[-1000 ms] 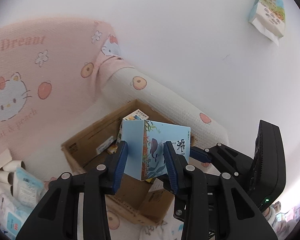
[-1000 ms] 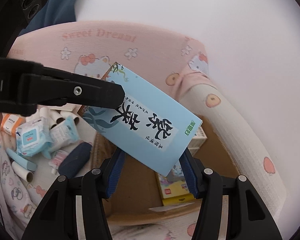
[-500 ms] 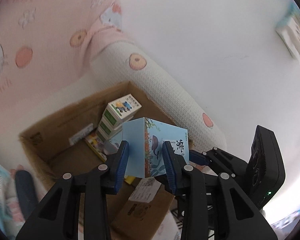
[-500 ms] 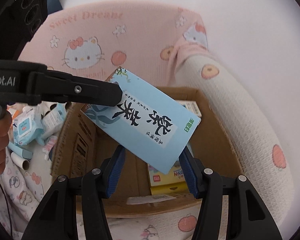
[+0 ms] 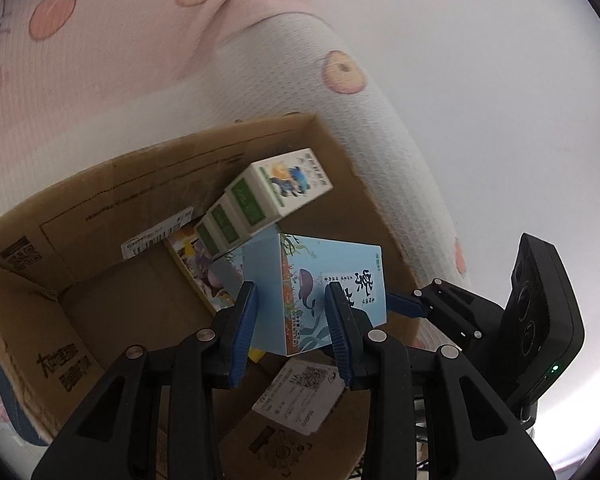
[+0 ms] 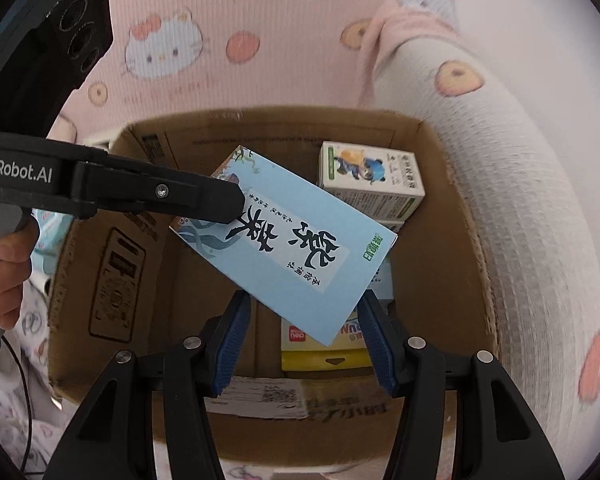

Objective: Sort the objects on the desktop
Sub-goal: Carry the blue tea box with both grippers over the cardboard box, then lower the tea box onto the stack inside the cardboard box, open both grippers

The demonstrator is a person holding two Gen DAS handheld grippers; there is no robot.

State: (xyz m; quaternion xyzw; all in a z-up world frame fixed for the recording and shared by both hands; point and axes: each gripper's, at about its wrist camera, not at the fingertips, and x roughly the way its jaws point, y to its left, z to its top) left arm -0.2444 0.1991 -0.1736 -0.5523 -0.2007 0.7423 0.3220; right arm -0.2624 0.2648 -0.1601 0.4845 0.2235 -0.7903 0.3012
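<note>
Pink cartoon-cat bedding [image 6: 260, 20] and a white rolled quilt [image 5: 380, 128] printed with peaches lie behind an open cardboard box [image 6: 112, 264]. Left hand-held gripper [image 5: 292, 332] is clenched on one end of a light-blue box [image 5: 332, 280] with a whale drawing and black calligraphy, its blue pads pressing the narrow faces. Right hand-held gripper [image 6: 304, 340] grips the opposite end of the same blue box [image 6: 292, 248], pads against its two side edges, so the box hangs tilted between both tools, above the open cardboard box [image 5: 100, 208] and within its rim. In the right wrist view the left tool reaches in from the left, a person's hand [image 6: 4, 280] around its handle. Below the blue box, inside the cardboard box, white-and-green cartons [image 5: 260, 200] with a cartoon animal lean against the far corner; the same cartons [image 6: 370, 180] show beside the right wall. A yellow pack [image 6: 324, 352] lies flat on the floor of the cardboard box, just beneath the blue box's lower corner. White labels [image 5: 296, 396] are stuck to the near wall.
</note>
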